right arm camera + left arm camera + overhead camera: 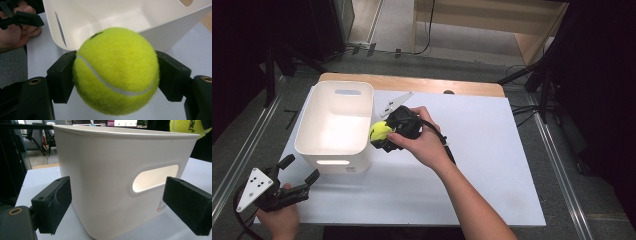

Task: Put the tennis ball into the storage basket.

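A yellow-green tennis ball is clamped between the two black jaws of my right gripper, just right of the white bin's near right rim. The white plastic bin stands on the left half of the white board, and what I see of its inside holds nothing. My left gripper rests at the board's near left corner, open, with its pads apart and nothing between them. It points at the bin's near wall and handle slot.
The white board lies on a wooden table. A grey three-cornered plate lies on the board behind my right hand. Dark stands and cables flank the table on both sides.
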Demonstrator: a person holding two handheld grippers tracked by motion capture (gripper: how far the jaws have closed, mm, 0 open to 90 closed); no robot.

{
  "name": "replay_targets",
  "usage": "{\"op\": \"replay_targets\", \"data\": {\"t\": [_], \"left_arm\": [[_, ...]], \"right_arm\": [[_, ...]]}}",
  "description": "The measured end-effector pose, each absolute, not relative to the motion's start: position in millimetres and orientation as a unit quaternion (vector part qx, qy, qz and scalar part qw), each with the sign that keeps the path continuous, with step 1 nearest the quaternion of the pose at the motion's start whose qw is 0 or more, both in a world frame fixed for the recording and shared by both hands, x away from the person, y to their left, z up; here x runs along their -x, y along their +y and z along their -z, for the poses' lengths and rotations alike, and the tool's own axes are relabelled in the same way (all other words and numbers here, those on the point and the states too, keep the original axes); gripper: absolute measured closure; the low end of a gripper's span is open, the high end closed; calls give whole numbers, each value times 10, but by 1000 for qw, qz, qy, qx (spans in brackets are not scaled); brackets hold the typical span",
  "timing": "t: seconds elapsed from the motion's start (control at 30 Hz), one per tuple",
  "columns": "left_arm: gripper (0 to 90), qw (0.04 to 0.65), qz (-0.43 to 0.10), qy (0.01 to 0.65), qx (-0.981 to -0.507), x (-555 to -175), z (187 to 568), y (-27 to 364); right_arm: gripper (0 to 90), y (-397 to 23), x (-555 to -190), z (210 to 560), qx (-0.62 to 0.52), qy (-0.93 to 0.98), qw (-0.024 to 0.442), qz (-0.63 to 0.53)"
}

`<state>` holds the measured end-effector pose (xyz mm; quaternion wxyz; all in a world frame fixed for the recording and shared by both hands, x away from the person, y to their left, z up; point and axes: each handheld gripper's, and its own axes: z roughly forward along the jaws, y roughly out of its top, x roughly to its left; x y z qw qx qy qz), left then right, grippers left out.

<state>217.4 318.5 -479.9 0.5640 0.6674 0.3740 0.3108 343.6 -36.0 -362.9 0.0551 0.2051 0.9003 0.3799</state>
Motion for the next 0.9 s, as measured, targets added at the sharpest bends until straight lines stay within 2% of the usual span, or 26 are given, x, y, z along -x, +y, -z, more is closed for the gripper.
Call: {"op": "replay_targets", "data": {"t": [0.9], "left_arm": [[84, 566, -310, 374, -666, -2174, 4799, 3186]], "right_arm": [[242, -122, -3510, 3480, -189, 902, 59, -384]]}}
